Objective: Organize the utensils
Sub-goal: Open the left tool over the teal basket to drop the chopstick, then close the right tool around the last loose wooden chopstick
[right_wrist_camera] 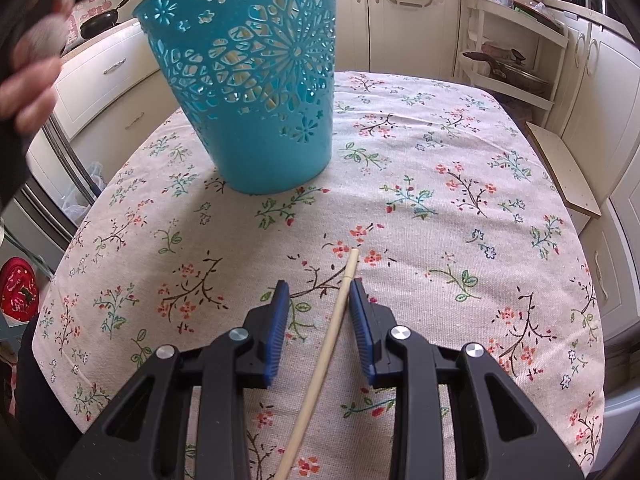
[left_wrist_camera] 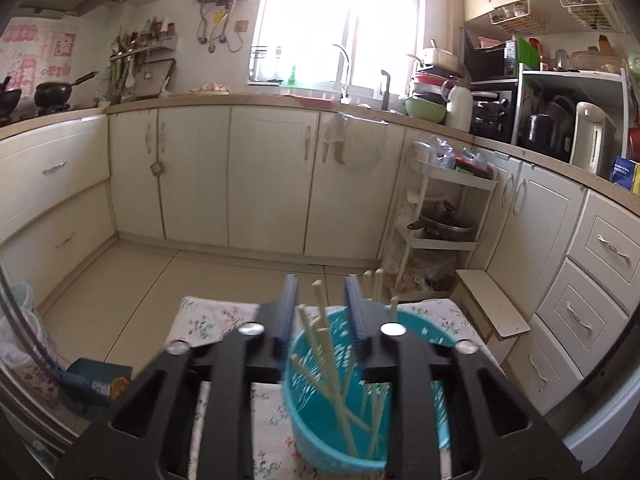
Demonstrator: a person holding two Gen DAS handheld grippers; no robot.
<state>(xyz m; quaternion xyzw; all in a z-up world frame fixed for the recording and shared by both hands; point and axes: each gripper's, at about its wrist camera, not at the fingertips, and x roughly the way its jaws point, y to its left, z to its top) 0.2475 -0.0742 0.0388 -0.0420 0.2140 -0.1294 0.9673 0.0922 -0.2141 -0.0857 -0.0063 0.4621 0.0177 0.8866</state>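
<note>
A teal cut-out basket (left_wrist_camera: 316,436) stands on the floral tablecloth (left_wrist_camera: 208,320) and holds several pale wooden chopsticks (left_wrist_camera: 328,352) leaning upright. My left gripper (left_wrist_camera: 322,300) hovers over the basket's rim, open, with the chopstick tops showing between its blue pads but not pinched. In the right wrist view the same basket (right_wrist_camera: 256,92) is at the far left of the table. One chopstick (right_wrist_camera: 340,304) lies flat on the cloth (right_wrist_camera: 440,200) between the jaws of my right gripper (right_wrist_camera: 319,284). It rests close beside the right pad, and the jaws stand open around it.
A person's blurred hand (right_wrist_camera: 32,80) is at the upper left by the basket. A white trolley rack (left_wrist_camera: 440,216) and a low wooden step (left_wrist_camera: 488,304) stand beyond the table's far right corner. Cream cabinets line the walls.
</note>
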